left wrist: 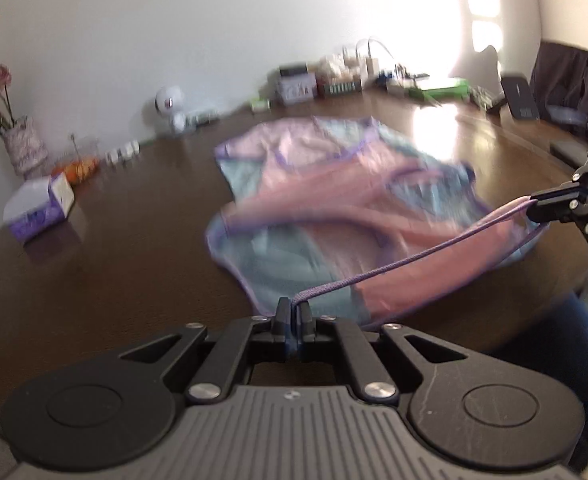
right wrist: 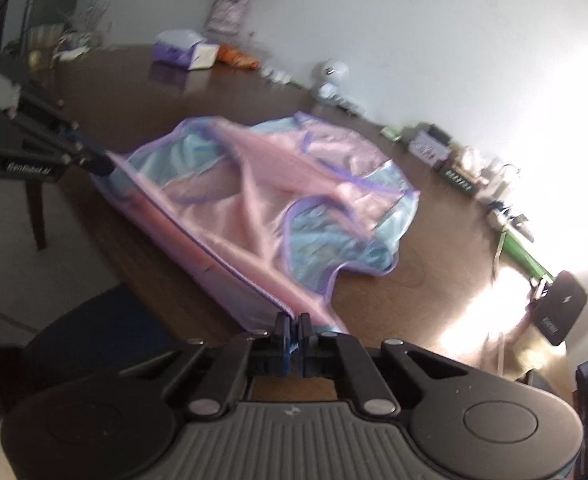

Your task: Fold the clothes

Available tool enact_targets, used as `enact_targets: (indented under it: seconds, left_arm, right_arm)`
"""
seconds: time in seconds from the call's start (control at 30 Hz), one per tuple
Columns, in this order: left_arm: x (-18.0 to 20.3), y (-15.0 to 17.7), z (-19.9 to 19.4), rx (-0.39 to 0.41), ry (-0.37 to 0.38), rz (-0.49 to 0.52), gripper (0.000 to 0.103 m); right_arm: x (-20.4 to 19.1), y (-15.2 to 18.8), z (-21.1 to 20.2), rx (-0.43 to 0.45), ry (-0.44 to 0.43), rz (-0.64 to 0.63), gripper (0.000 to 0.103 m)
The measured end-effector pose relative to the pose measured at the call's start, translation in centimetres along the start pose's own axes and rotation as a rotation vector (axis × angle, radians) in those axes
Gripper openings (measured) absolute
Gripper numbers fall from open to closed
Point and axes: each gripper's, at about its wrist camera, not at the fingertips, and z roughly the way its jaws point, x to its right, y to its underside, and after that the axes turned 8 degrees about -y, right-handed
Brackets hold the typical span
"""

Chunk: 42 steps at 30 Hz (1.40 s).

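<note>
the garment [left wrist: 334, 200] looks thin, light and slippery, so both grippers, left [left wrist: 293, 312] and right [right wrist: 293, 322], are pinched closed on its purple hem [left wrist: 414, 252]

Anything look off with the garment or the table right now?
Nothing damaged or spilled. The pink-and-blue garment with purple trim lies rumpled on the brown table, its near edge stretched between the left gripper and right gripper.

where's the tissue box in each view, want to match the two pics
Left wrist view: the tissue box sits at the left edge, on the dark table, right of the flower vase.
Right wrist view: the tissue box sits near the top, left of centre, below the vase.
Shared landmark: the pink and blue garment spread mid-table.
</note>
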Motion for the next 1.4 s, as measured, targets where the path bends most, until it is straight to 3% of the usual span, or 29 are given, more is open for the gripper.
enact_targets:
  seconds: [0.1,0.2,0.33,0.43,0.53,0.67,0.77,0.83,0.9,0.97,1.03,1.07,1.1,1.2,1.27,1.33,1.4]
  left_arm:
    - [-2.0,-6.5,2.8,0.081,0.024,-0.023,0.002]
    - [-3.5,-14.9,7.6,0.103,0.050,-0.084,0.002]
    - [-4.7,-26.3,12.3,0.179,-0.026,-0.133,0.002]
    - [-6.1,-33.5,10.2,0.326,-0.091,-0.166,0.002]
    - [-7.0,-37.3,4.2,0.503,-0.116,-0.173,0.002]
    - [-7.4,-36.9,-3.1,0.650,-0.133,-0.162,0.002]
    - [-6.0,-33.7,-5.7,0.650,-0.111,-0.116,0.002]
    - [-4.0,-29.8,-6.1,0.605,-0.086,-0.067,0.003]
    - [-1.4,-23.8,-5.0,0.480,-0.004,-0.053,0.003]
    - [1.6,-16.5,-2.6,0.302,0.117,-0.055,0.007]
    - [4.1,-9.1,0.2,0.093,0.261,-0.118,0.023]
    - [4.6,-6.1,1.4,0.002,0.332,-0.159,0.045]
    - [4.1,-4.0,2.0,-0.070,0.394,-0.211,0.050]
    - [2.2,1.6,3.8,-0.254,0.548,-0.360,0.050]
    - [-1.4,0.3,3.9,-0.203,0.495,-0.422,0.056]
    - [-4.1,-3.1,4.8,-0.102,0.412,-0.395,0.066]
    - [-5.5,-7.4,7.4,-0.037,0.299,-0.338,0.069]
  right_arm:
    - [3.5,-4.5,0.3,0.078,0.044,-0.035,0.002]
    - [8.3,-11.1,2.4,0.133,0.126,-0.078,0.002]
    - [14.7,-21.4,6.7,0.195,0.333,-0.132,0.002]
    - [18.6,-28.5,6.5,0.306,0.457,-0.138,0.002]
    - [20.0,-33.5,1.3,0.478,0.526,-0.122,0.002]
    - [19.1,-34.4,-5.9,0.619,0.576,-0.162,0.002]
    - [18.3,-32.1,-9.0,0.609,0.567,-0.180,0.002]
    - [17.4,-29.2,-9.3,0.557,0.530,-0.185,0.002]
    - [16.3,-25.2,-8.4,0.485,0.475,-0.184,0.002]
    - [14.8,-20.0,-6.1,0.364,0.381,-0.165,0.002]
    - [13.2,-13.6,-3.1,0.206,0.251,-0.144,0.003]
    - [12.3,-10.2,-1.6,0.114,0.166,-0.120,0.003]
    - [11.3,-7.1,-0.5,0.026,0.087,-0.079,0.002]
    - [8.8,-1.1,-0.2,-0.094,-0.041,-0.009,0.005]
    - [7.5,-0.4,-1.6,-0.052,-0.074,0.028,0.012]
    - [6.9,-1.2,-2.6,0.021,-0.125,0.069,0.028]
    - [7.4,-3.3,-1.5,0.089,-0.135,0.091,0.028]
